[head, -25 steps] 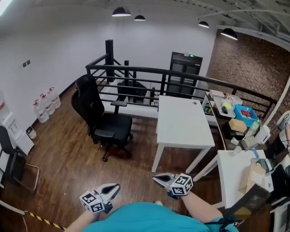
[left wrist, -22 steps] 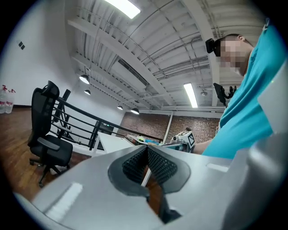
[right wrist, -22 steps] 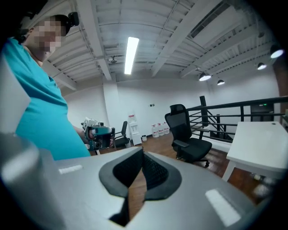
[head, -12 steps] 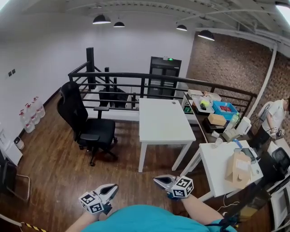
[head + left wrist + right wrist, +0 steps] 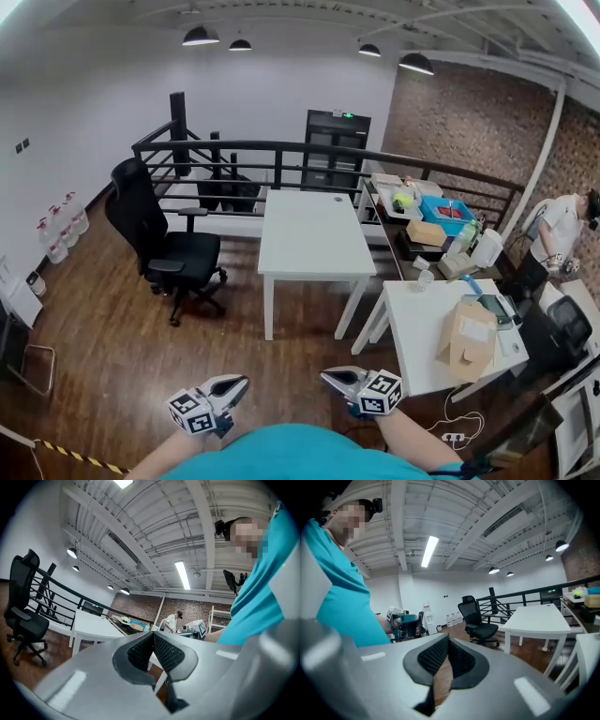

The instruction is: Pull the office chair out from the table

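My view has swung: chair (image 5: 181, 253), ten o'clock, seems clear of the table (image 5: 314, 234); left gripper (image 5: 234, 385) and right gripper (image 5: 330, 378) closed, empty.

Dark wood floor (image 5: 112, 347) throughout. Black railing (image 5: 281, 150) runs across the back, with a brick wall (image 5: 469, 122) on my right. Water jugs (image 5: 58, 230) stand along the left wall. Cardboard box (image 5: 466, 337) sits upright on the smaller white tabletop (image 5: 412, 328). Blue bin (image 5: 446, 212) lies beyond it. A person (image 5: 560, 230) stands far right.
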Motion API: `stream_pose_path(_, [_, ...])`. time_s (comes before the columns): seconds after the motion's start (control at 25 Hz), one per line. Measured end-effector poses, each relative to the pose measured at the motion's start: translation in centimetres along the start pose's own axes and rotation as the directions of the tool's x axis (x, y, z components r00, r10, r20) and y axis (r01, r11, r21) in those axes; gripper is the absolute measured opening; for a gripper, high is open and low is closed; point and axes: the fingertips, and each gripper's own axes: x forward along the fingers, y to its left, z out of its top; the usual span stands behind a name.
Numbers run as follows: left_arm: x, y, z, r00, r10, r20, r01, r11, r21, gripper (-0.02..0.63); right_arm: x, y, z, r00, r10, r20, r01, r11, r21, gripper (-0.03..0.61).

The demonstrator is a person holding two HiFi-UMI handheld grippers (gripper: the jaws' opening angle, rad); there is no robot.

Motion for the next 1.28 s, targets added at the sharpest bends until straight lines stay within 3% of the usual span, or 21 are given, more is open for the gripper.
stream_pose_path(0.12, [3.5, -5.3, -1.2, 1.0, -0.018, 0.022, 0.019, 0.999, -0.04, 0.02, -5.3, 0.5, -1.5, 1.0, 0.01, -0.026, -0.01, 1.0, -0.009, 0.0])
stream_pose_path(0.24, [5.2, -7.6, -4.1, 1.0, 0.001, 0.009, 0.0, 0.998, -0.065, 0.019, -8.8, 1.0, -2.3, 1.0, 0.02, -0.022, -0.02, 1.0, -0.009, 0.0])
stream_pose_path(0.48, [5.2, -11.3, -5.4, 1.0, -0.001, -0.003, 0.001, 0.999, -0.033, 0.02, -11.7, 2.5, -3.7, 1.0, 0.015, 0.006, -0.015, 1.0, 0.016, 0.0])
stream_pose_path(0.72, [1.4, -12.2, -3.9, 1.0, -0.022, 0.004, 0.022, 1.0, -0.016, 0.02, -11.2, 5.5, -2.0, 0.998, -0.054, 0.04, 0.054, 0.998, 0.017, 0.0])
stream_pose_path(1.04, [-7.9, -12.5, -0.3, 0.996, -0.088, 0.004, 0.088, 0.996, -0.019, 0.02, -5.7, 11.7, 1.1, 0.978, -0.169, 0.123, 0.161, 0.984, 0.075, 0.0])
stream_pose_path(1.28, [-9.9, -11.6, -0.4, 0.996, -0.091, -0.007, 0.091, 0.995, -0.036, 0.02, -4.4, 12.7, 0.5, 0.977, -0.206, 0.06, 0.204, 0.978, 0.03, 0.0])
